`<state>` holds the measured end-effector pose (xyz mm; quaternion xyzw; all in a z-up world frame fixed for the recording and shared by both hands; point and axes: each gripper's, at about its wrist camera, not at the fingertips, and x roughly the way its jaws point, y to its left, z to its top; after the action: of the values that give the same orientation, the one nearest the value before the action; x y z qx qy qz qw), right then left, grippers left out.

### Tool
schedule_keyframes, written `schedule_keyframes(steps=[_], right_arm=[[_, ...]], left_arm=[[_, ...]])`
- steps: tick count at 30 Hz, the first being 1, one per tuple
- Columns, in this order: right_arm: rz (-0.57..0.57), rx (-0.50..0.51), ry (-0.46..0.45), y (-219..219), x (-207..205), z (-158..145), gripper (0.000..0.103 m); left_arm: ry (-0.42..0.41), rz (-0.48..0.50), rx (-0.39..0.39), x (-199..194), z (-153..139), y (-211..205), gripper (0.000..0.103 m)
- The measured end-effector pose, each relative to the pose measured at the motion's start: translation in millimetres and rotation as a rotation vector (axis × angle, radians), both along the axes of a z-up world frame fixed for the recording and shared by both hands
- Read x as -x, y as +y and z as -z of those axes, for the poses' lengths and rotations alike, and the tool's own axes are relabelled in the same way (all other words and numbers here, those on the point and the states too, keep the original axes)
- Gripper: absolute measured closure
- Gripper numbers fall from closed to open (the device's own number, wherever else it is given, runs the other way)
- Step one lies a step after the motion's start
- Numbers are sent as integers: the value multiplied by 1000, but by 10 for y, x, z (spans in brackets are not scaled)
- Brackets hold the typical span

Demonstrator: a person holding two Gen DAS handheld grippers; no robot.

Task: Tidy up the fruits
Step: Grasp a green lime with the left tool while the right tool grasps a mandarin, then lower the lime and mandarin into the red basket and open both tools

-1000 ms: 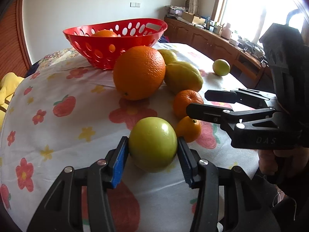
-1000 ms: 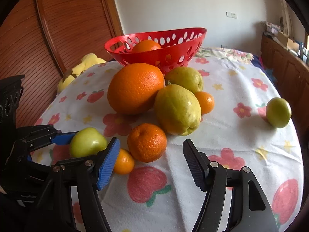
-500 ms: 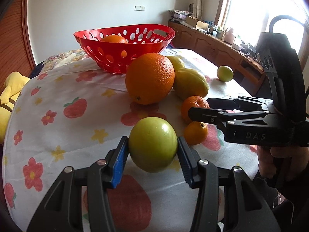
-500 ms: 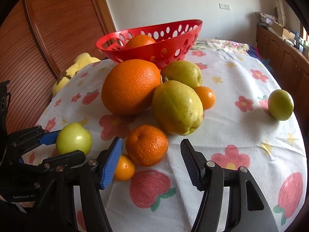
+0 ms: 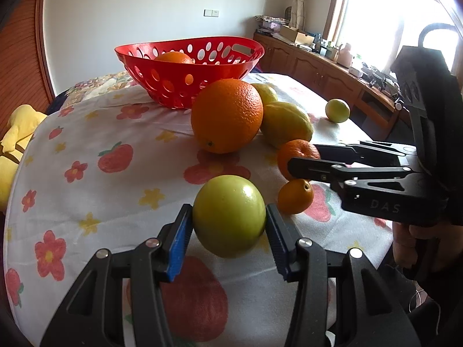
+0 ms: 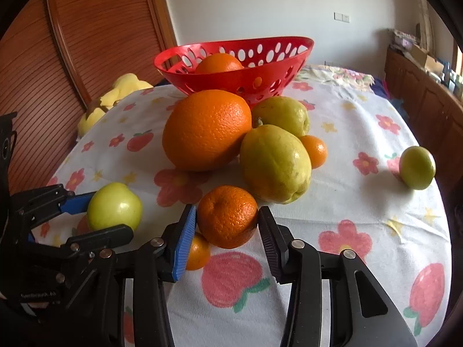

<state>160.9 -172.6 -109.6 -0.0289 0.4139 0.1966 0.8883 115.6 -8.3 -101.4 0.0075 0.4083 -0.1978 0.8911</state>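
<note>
Two fruits gripped, both with the red basket straight ahead across the desk.

Starting at your left: your left tool [image 5: 229, 228] is clamped on the green apple [image 5: 229, 215], which looks lifted just clear of the desk [image 5: 95, 202], short of the red basket [image 5: 189, 66] and a little to its left. Between apple and basket stands the big orange [image 5: 227, 115], so I'd carry over it. Your right tool [image 6: 227, 231] has just been closing, and its pads now press the mandarin [image 6: 227, 217], right of the apple, with the yellow quince [image 6: 275, 163] between it and the basket. I judge both hands about equally near.
</note>
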Motion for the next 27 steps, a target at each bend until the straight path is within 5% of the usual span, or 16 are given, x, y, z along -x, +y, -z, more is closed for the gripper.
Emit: schedule_keyframes(steps=[15, 27], right_arm=[[28, -28, -44, -330, 146, -182, 59], [11, -51, -103, -421, 70, -471, 59]], left_arm=[[-20, 3, 5, 16, -98, -36, 54], [-126, 22, 28, -158, -615, -72, 54]])
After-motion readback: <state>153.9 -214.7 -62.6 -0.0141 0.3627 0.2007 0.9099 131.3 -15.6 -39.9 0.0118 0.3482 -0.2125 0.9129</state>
